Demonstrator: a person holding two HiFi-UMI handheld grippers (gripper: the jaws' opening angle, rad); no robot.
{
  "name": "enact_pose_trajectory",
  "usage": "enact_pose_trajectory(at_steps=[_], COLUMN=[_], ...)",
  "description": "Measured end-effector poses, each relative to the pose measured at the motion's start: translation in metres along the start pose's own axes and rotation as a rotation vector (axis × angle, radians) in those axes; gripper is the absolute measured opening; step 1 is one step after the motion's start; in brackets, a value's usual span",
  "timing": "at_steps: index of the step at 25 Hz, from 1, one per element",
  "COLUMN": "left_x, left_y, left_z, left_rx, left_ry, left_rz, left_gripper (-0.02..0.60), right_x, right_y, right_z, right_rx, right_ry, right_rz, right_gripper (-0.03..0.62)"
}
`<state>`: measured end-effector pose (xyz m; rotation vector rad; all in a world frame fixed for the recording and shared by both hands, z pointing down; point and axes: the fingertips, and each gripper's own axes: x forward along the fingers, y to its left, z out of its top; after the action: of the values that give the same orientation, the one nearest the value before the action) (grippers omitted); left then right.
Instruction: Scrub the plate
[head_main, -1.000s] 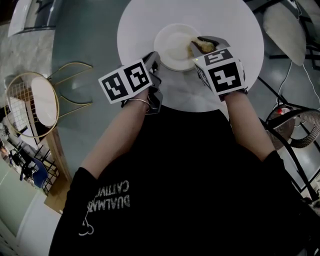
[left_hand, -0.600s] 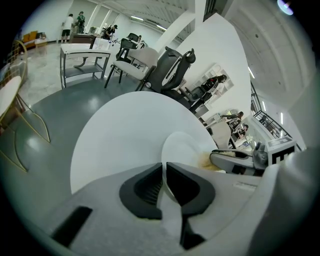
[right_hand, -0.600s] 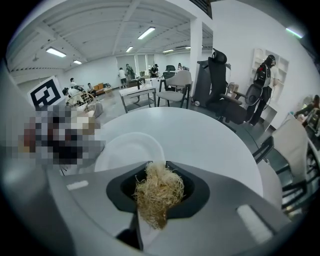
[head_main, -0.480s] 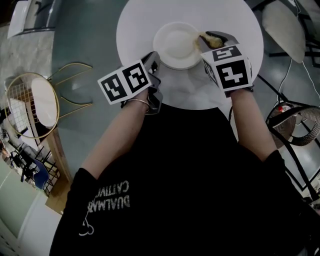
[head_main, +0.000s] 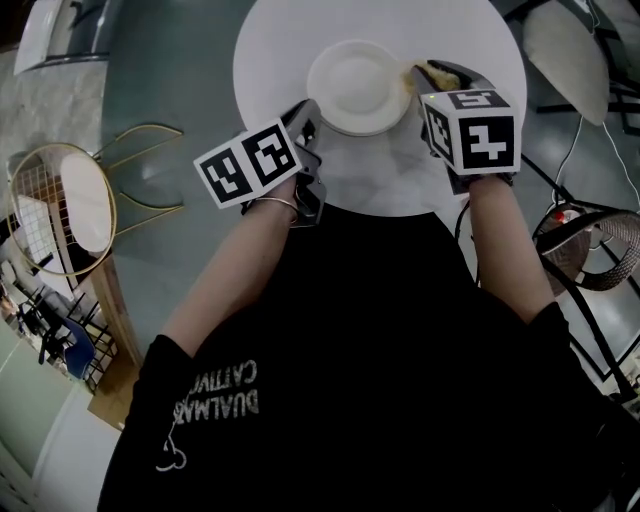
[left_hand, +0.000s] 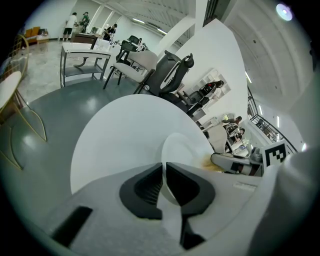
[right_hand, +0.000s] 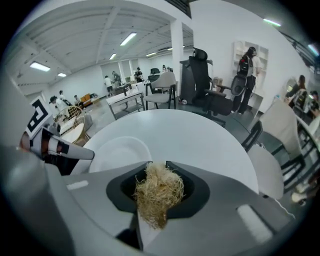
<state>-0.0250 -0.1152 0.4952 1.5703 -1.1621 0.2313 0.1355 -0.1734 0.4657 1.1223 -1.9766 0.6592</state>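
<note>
- Nearest the person, the left gripper (left_hand: 164, 171) is sitting with its jaws almost together, pinching the near-left rim of the shallow round white plate (head_main: 358, 88). In the left gripper view the thin rim is running straight up between the two dark pads.
- Across from it, the right gripper (right_hand: 156, 175) is clamping a straw-coloured wad of fibrous scrubber (right_hand: 157, 196). The tuft is bulging out of the jaws on both sides and sticking up past their tips.
- The plate is lying ahead of the left gripper and just to the left of the right gripper's tips. The wad is therefore hanging off the plate's right edge, not over its well. Whether the wad is brushing the round white table top (head_main: 390, 190) I cannot tell.
- Judging from this, the scrubbing stroke is between passes, and the wad is needing to come back leftward over the plate's well.
- To do it well, the left gripper should be holding the rim firmly and level, so that the plate is neither sliding nor tipping under the pressure.
- The right gripper should be pressing the wad down lightly and working in small overlapping circles from the rim towards the centre.
- Pressing too hard is risking dragging the loose fibres out of the grip.
</note>
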Motion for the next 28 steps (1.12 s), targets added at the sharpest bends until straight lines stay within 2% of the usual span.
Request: enact_pose_trajectory(at_steps=[3, 5, 7, 9, 11, 15, 20, 28], left_x=[-0.002, -0.001, -0.002, -0.001, 0.000, 0.003, 0.005, -0.001], left_y=[-0.001, -0.004, -0.006, -0.007, -0.005, -0.007, -0.004, 0.008], left_z=[0.002, 0.003, 0.002, 0.000, -0.001, -0.001, -0.005, -0.005], left_rx=[0.009, 0.022, 0.017, 0.004, -0.009, -0.010, 0.011, -0.006], left_ry=[-0.014, -0.026, -0.036, -0.041, -0.043, -0.036, -0.011, -0.005], left_rz=[-0.014, -0.025, -0.026, -0.021, -0.014, -0.017, -0.014, 0.001], left_gripper=[0.023, 0.023, 0.021, 0.021, 0.021, 0.021, 0.020, 0.000], right_x=[-0.008, -0.016, -0.022, -0.019, -0.010, 0.007, 0.019, 0.020], right_y=[-0.002, 0.007, 0.029, 0.059, 0.087, 0.118, 0.131, 0.123], right_z=[0.009, 0.024, 0.038, 0.037, 0.026, 0.005, -0.009, -0.017], right_rx=[0.103, 0.172, 0.212, 0.199, 0.138, 0.032, 0.003, 0.026], right_ry=[-0.047, -0.111, -0.151, -0.128, -0.068, 0.023, 0.063, 0.096], right_rz=[0.043, 0.131, 0.256, 0.374, 0.426, 0.435, 0.445, 0.428], right_gripper=[0.087, 0.089, 0.089, 0.091, 0.091, 0.091, 0.089, 0.089])
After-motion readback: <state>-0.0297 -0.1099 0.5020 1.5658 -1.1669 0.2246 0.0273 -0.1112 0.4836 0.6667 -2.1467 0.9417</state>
